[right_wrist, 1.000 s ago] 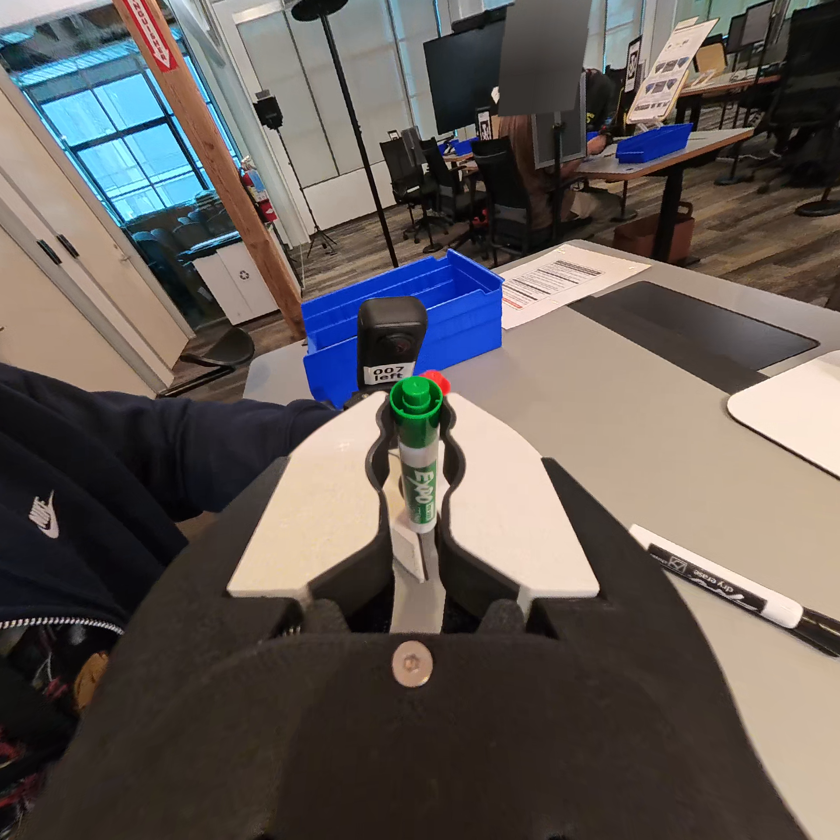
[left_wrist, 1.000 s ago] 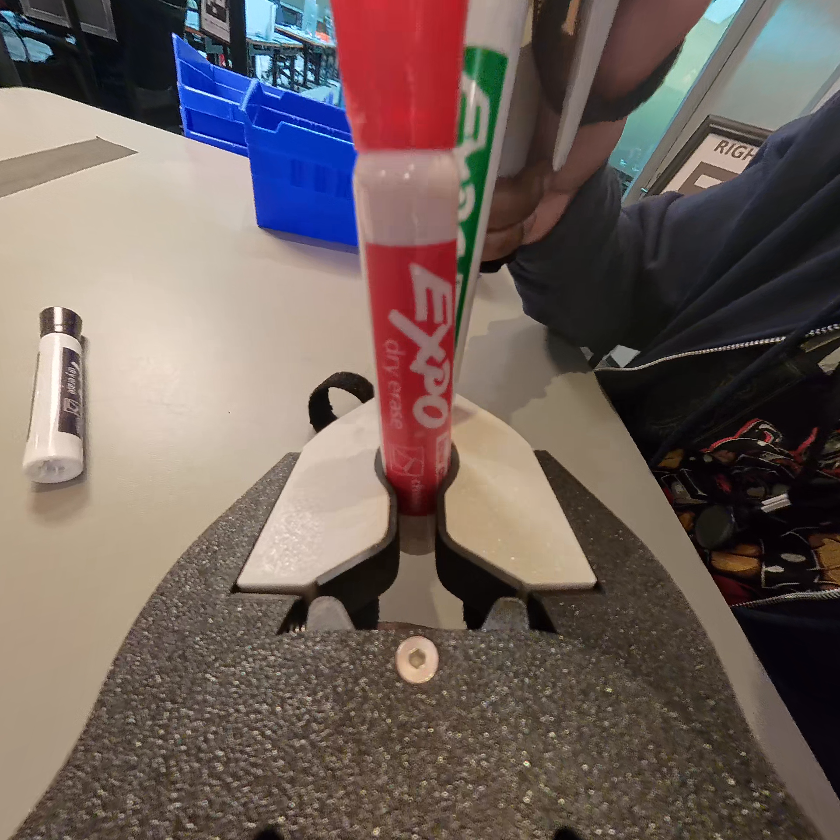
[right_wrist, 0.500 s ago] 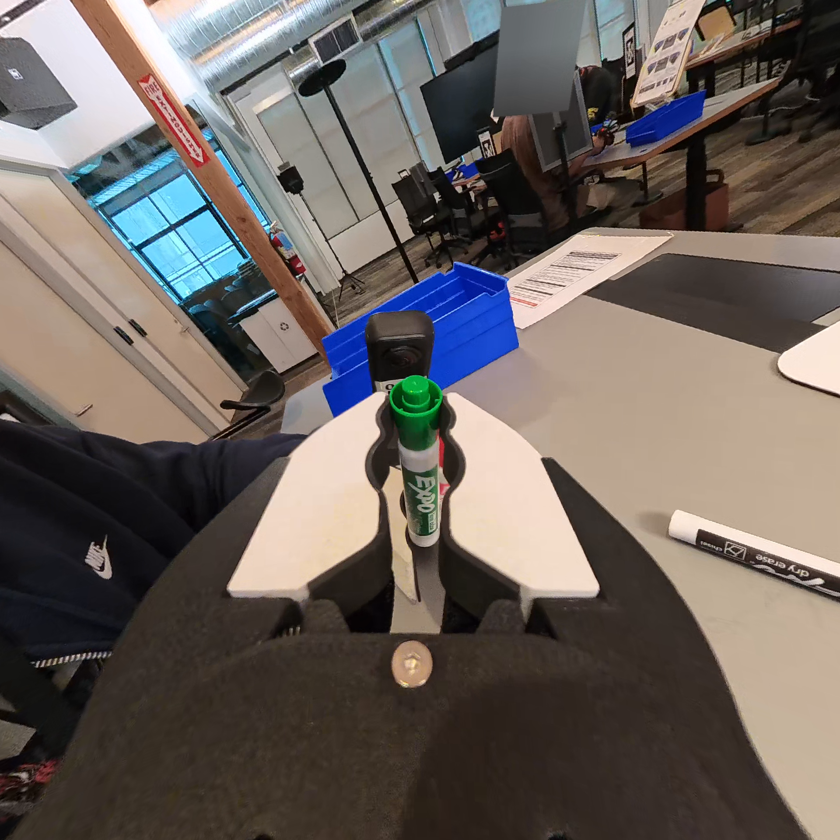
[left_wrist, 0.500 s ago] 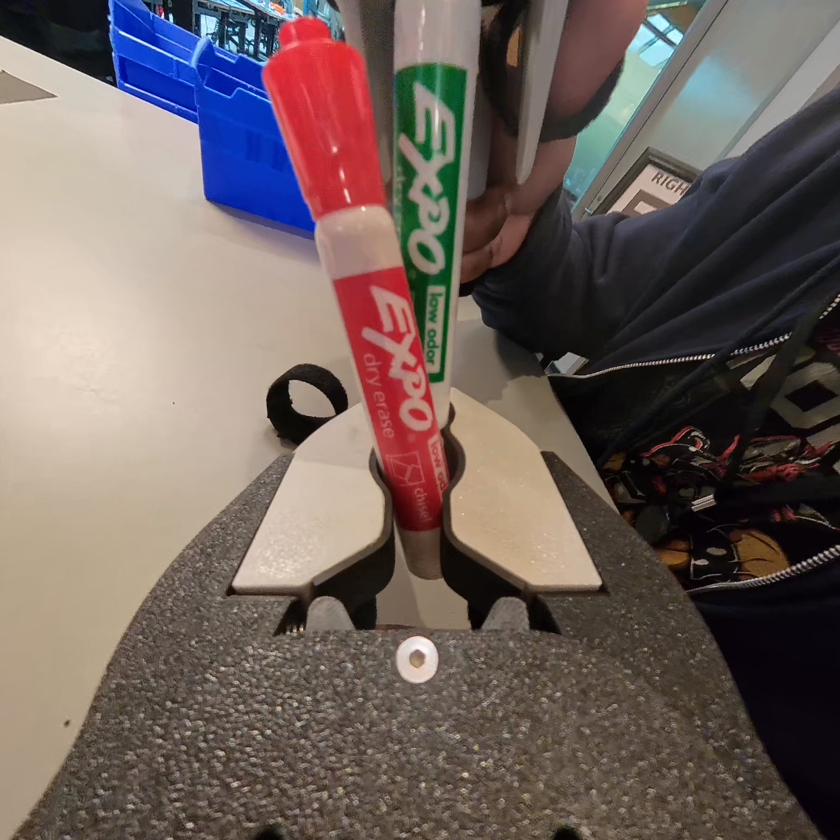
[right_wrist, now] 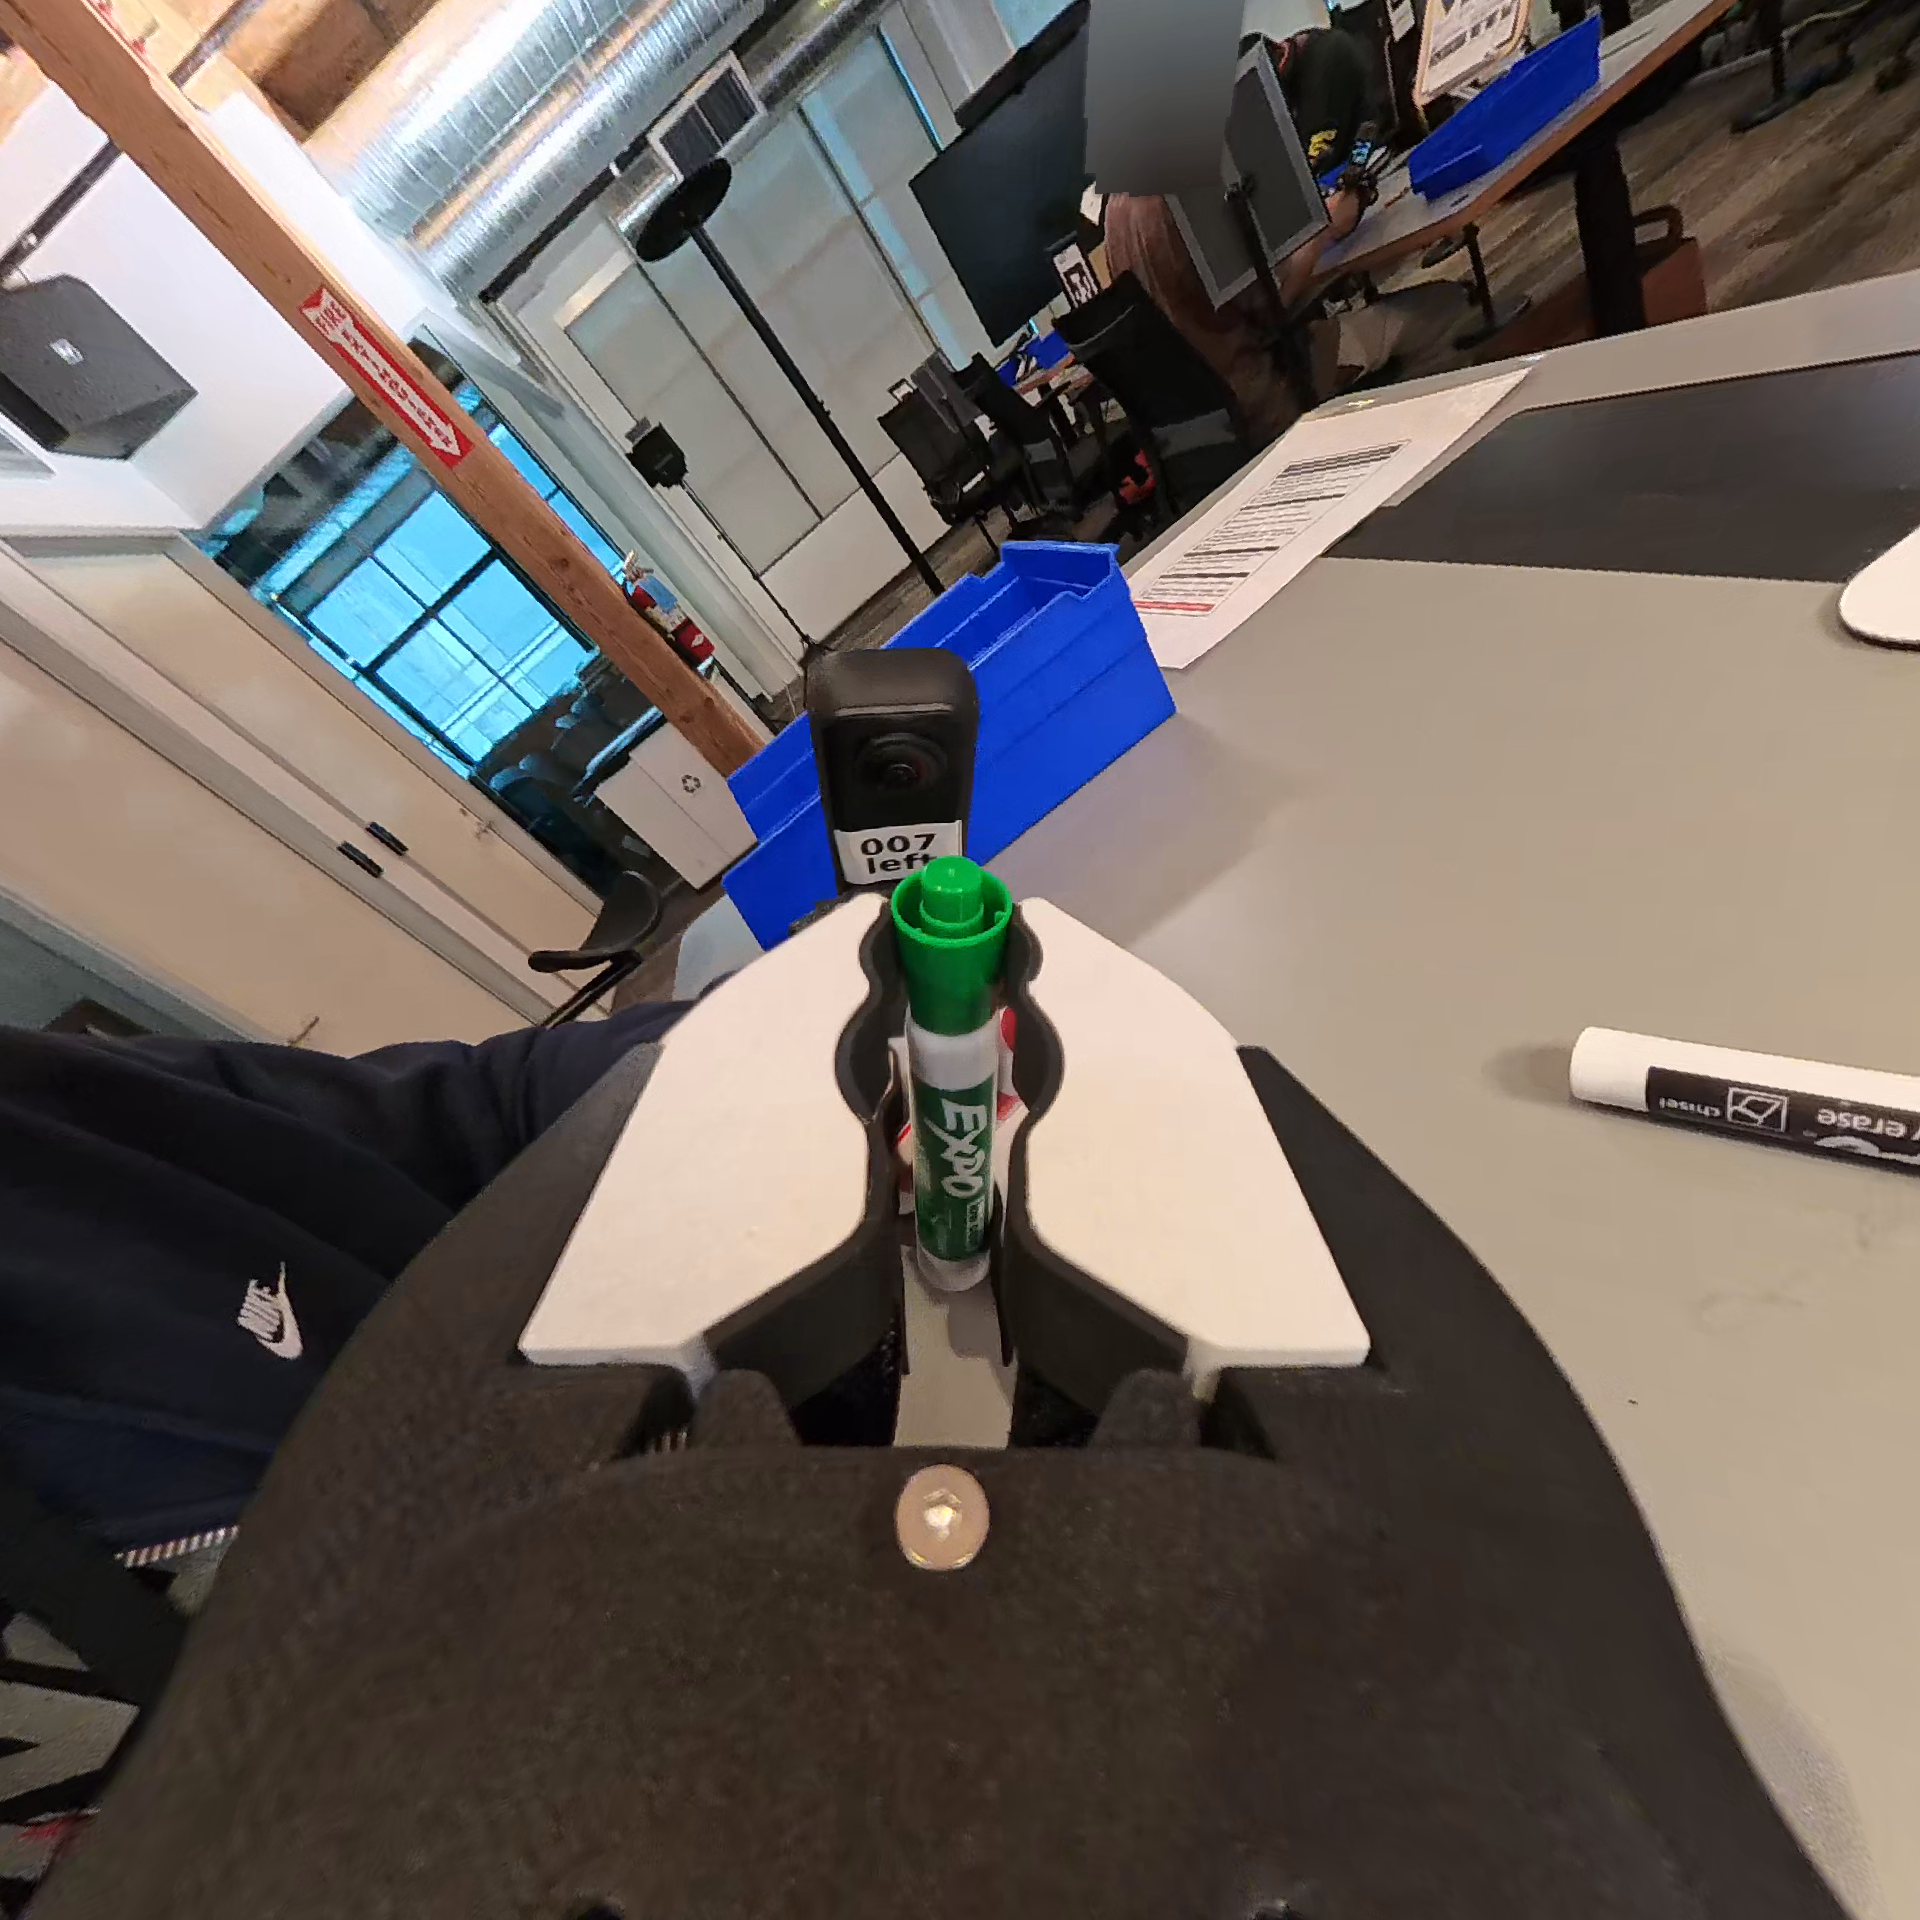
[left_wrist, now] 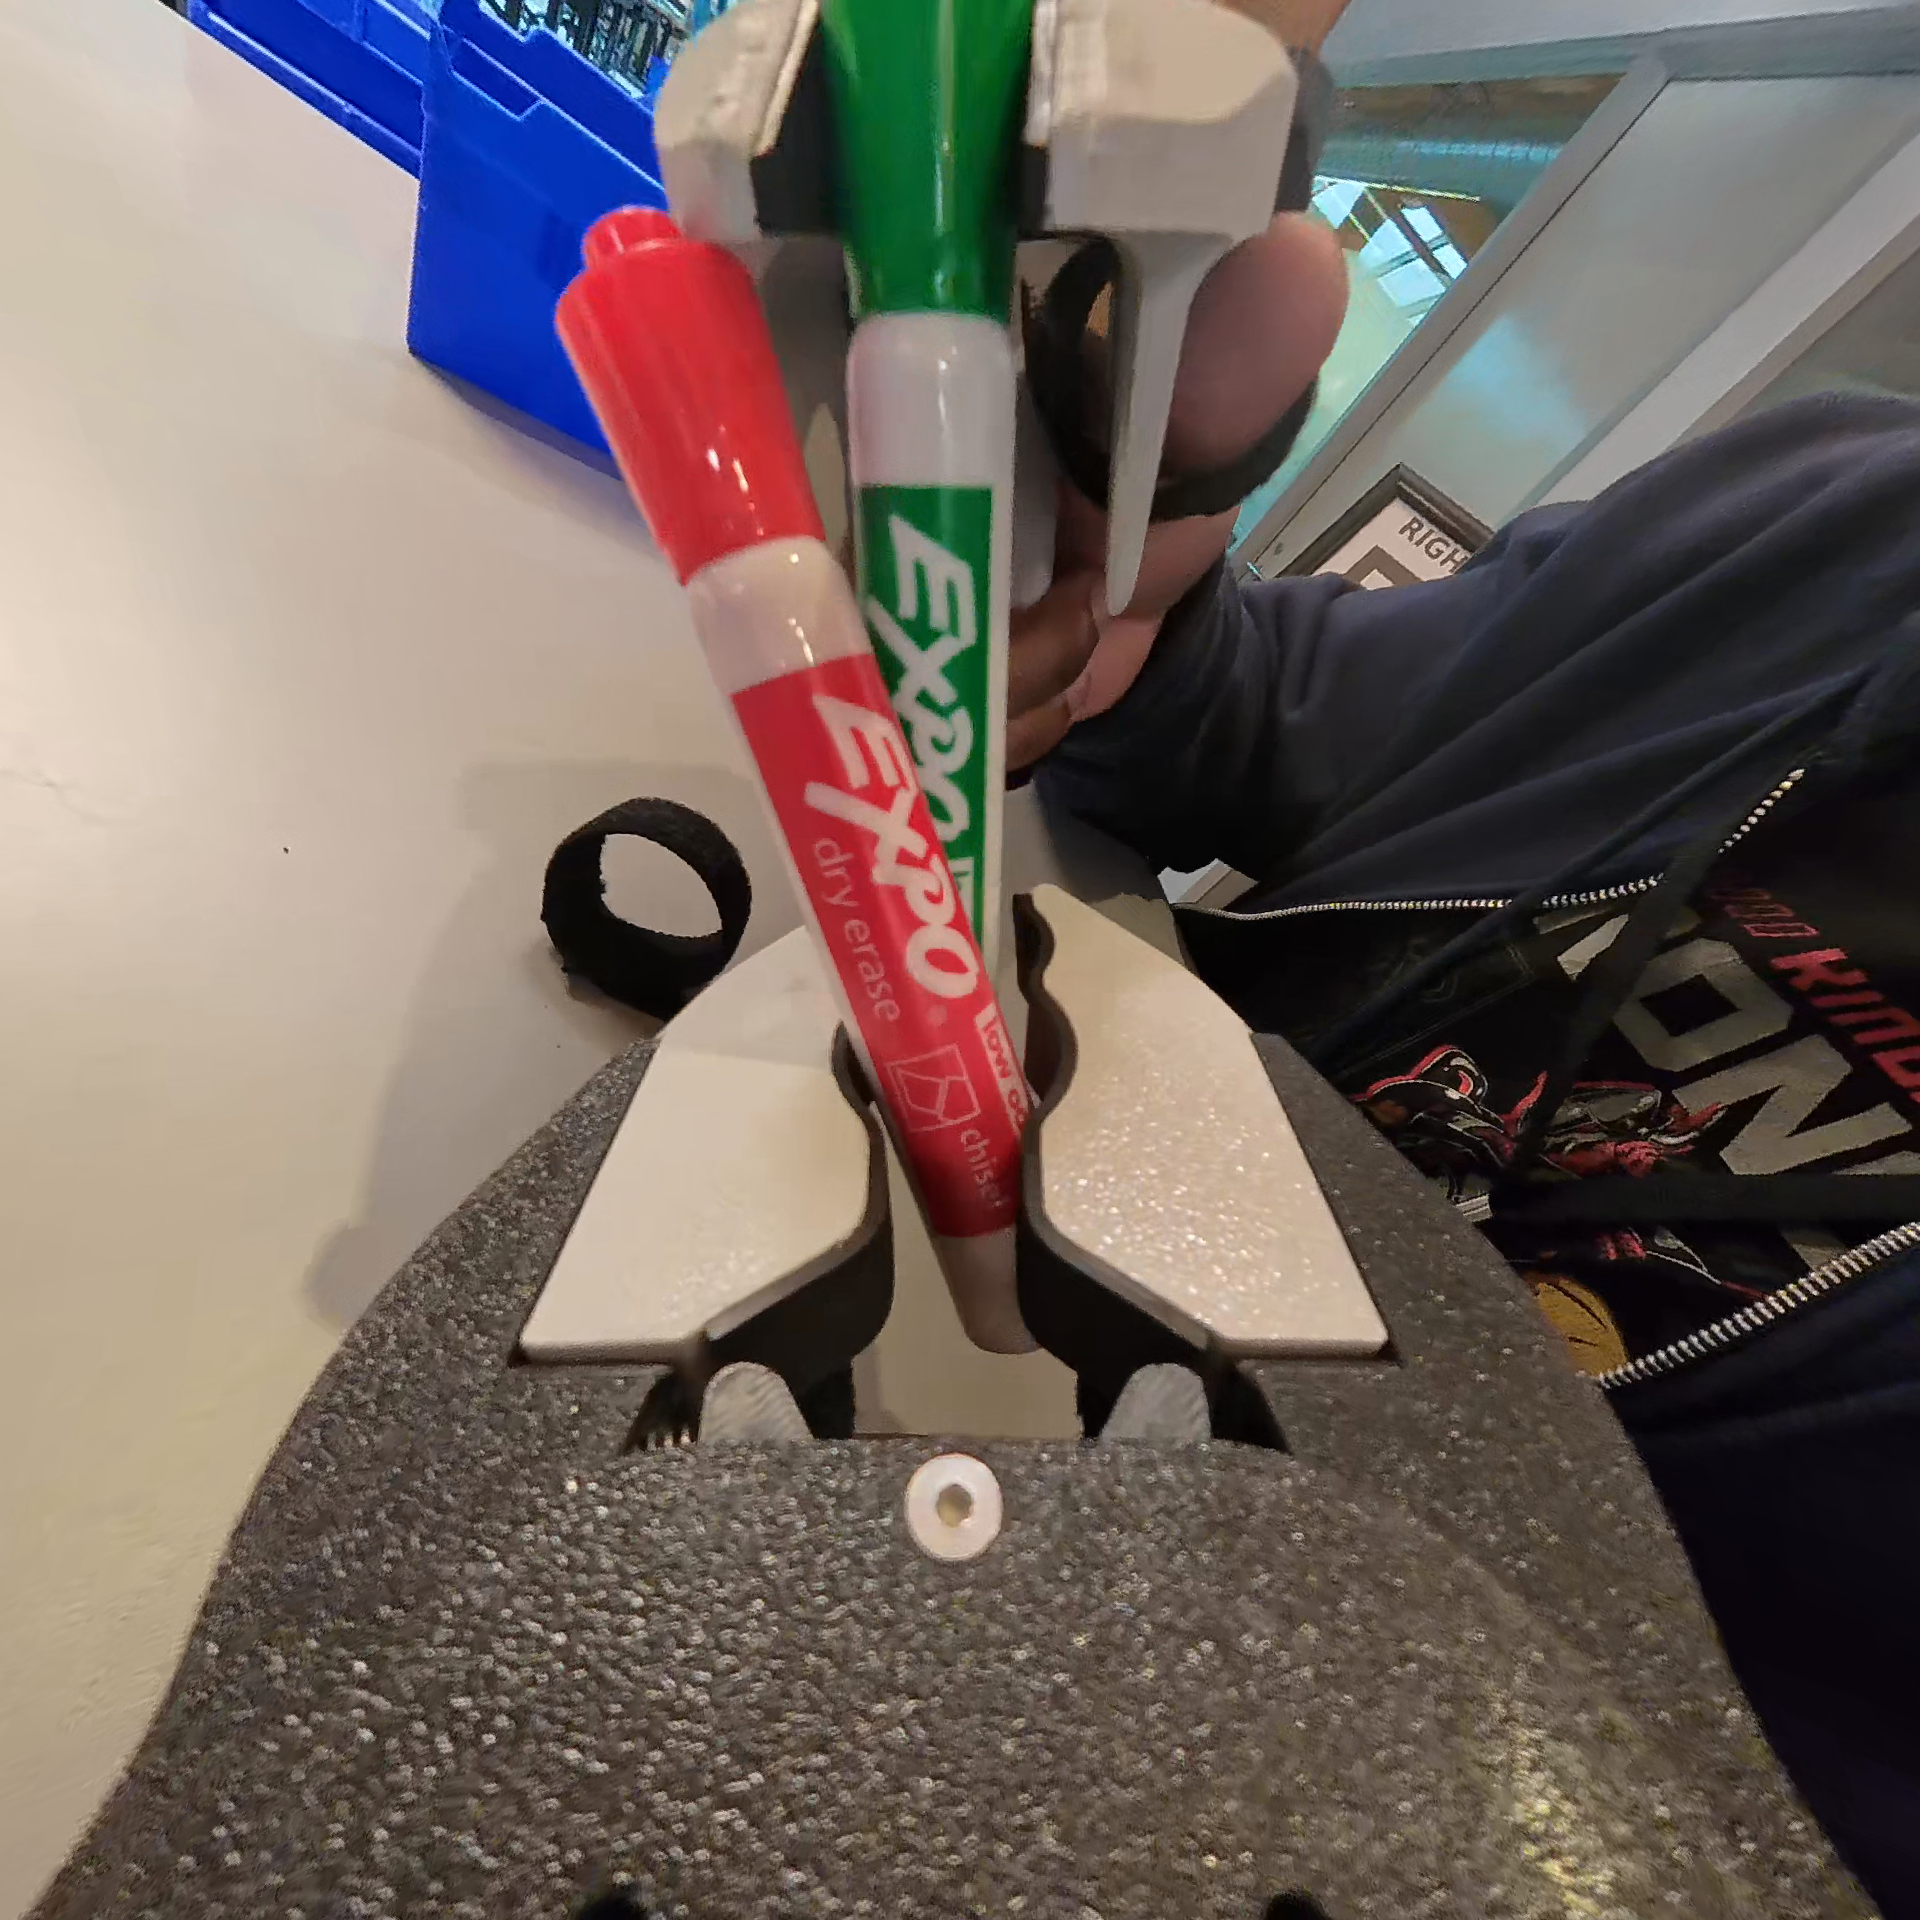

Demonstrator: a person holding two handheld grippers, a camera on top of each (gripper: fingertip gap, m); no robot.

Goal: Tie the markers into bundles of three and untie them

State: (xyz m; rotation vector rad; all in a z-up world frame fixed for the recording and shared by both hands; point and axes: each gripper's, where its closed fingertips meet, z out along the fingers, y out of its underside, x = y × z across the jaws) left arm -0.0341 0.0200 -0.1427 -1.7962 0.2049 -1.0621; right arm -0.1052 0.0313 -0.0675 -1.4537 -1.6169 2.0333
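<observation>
My left gripper (left_wrist: 951, 987) is open. A red marker (left_wrist: 831, 748) stands loosely between its fingers, leaning left with its cap up, and dark gaps show beside it in the notch. My right gripper (right_wrist: 951, 935) is shut on the cap of a green marker (right_wrist: 951, 1143). In the left wrist view the right gripper (left_wrist: 935, 135) comes down from the top, holding the green marker (left_wrist: 935, 582) close beside the red one, its lower end reaching the left fingertips. A black strap loop (left_wrist: 644, 914) lies on the table (left_wrist: 260, 623) just beyond the left fingers.
A black marker (right_wrist: 1745, 1107) lies on the table at the right. Blue bins (right_wrist: 1039, 665) stand at the far edge, with a printed sheet (right_wrist: 1299, 509) and a dark mat (right_wrist: 1662, 468) beyond. The person's dark sleeve (left_wrist: 1455, 727) is at the right. The left gripper's tips are roughly 10 centimeters from the right gripper's.
The left jaws have widened; the red marker slid deeper between them and tilted left. The right gripper brought the green marker down alongside it. Both views have swung.
</observation>
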